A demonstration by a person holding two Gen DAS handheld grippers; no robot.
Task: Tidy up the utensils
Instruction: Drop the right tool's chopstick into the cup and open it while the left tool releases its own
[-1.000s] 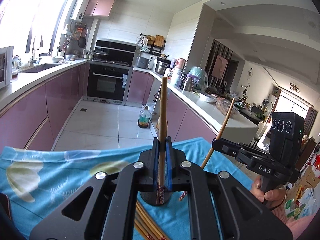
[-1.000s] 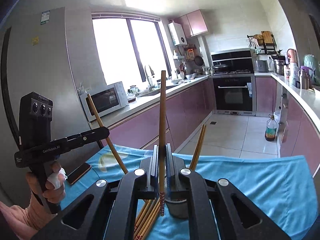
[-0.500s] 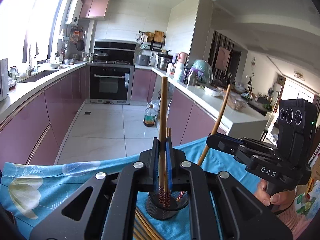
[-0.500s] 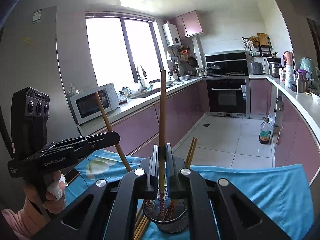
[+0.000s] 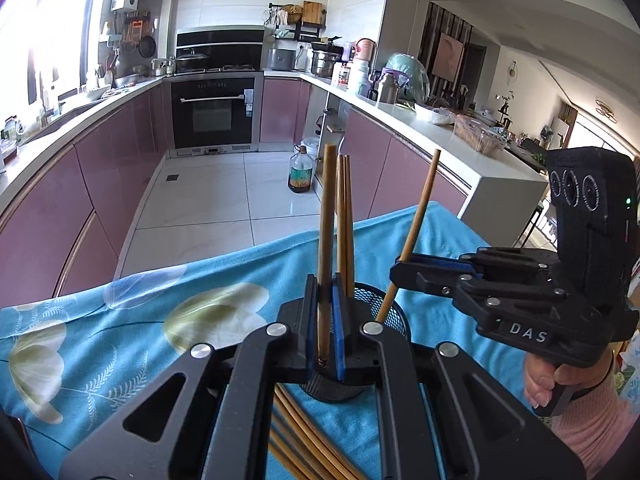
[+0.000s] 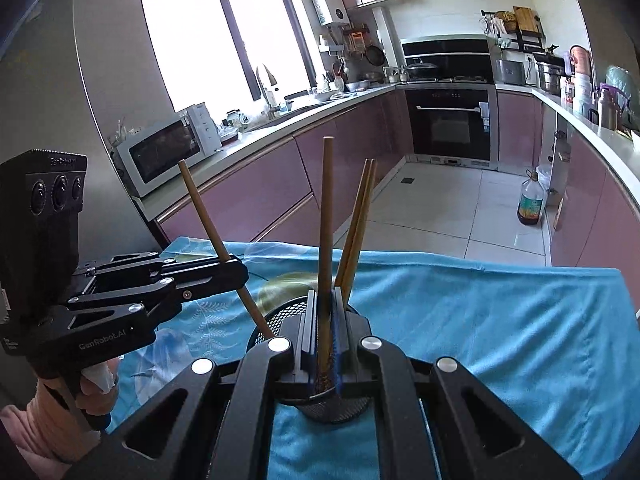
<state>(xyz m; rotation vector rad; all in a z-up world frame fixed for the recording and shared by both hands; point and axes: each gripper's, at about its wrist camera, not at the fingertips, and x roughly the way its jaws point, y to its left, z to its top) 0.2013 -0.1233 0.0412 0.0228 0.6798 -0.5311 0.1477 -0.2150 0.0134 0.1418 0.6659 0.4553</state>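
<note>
My left gripper (image 5: pixel 324 292) is shut on an upright wooden chopstick (image 5: pixel 326 220). Its lower end dips into the black mesh holder (image 5: pixel 386 312) on the table. Two more chopsticks (image 5: pixel 345 216) stand in that holder. At the right my right gripper (image 5: pixel 397 269) is shut on a slanted chopstick (image 5: pixel 420 208) whose tip is inside the rim. The right wrist view shows the same: right gripper (image 6: pixel 325 304) shut on its chopstick (image 6: pixel 326 220) over the holder (image 6: pixel 276 320), and left gripper (image 6: pixel 240 270) at the left. Loose chopsticks (image 5: pixel 304 440) lie beneath my left gripper.
A blue floral cloth (image 5: pixel 120 320) covers the table, whose far edge drops to a tiled floor. An oil bottle (image 5: pixel 300 176) stands on the floor by purple cabinets. A microwave (image 6: pixel 160 152) sits on the left counter. A person's hand (image 5: pixel 546 384) holds each gripper.
Both grippers have sunk and tilted down over the holder. The two held chopsticks, earlier above it, now reach into it. Both stay shut on their chopsticks.
</note>
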